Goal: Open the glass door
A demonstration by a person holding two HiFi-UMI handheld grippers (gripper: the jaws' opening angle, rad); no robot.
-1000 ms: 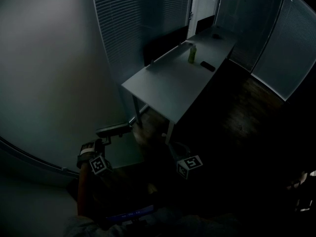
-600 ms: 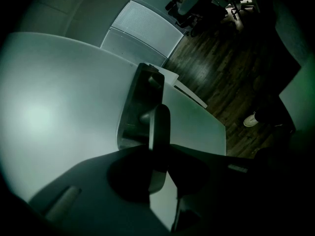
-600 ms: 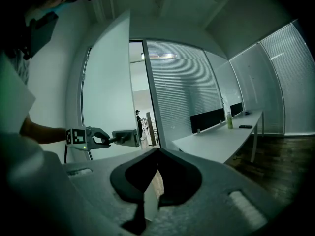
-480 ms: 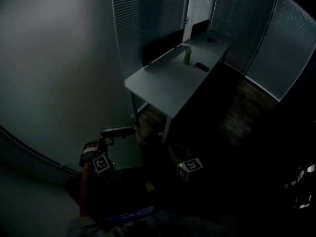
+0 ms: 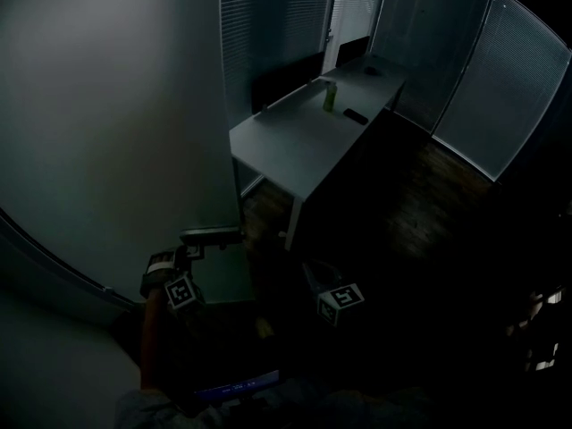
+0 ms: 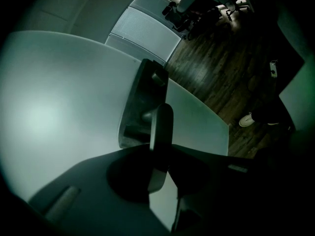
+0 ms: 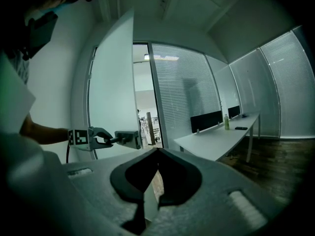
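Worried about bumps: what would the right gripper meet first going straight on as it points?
The right gripper would likely meet the blind-covered glass wall beside the doorway, near the end of the table; depth is unclear.

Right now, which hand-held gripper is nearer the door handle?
Left. The left hand-held gripper is clamped on the door handle at the edge of the glass door; the right hand-held gripper hangs apart from it, to its right in the head view, holding nothing.

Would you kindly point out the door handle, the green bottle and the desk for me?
door handle [image 6: 161, 132]: left gripper view, on the lever's middle.
green bottle [image 5: 330, 97]: head view, on its body.
desk [image 5: 286, 146]: head view, on its bare top.
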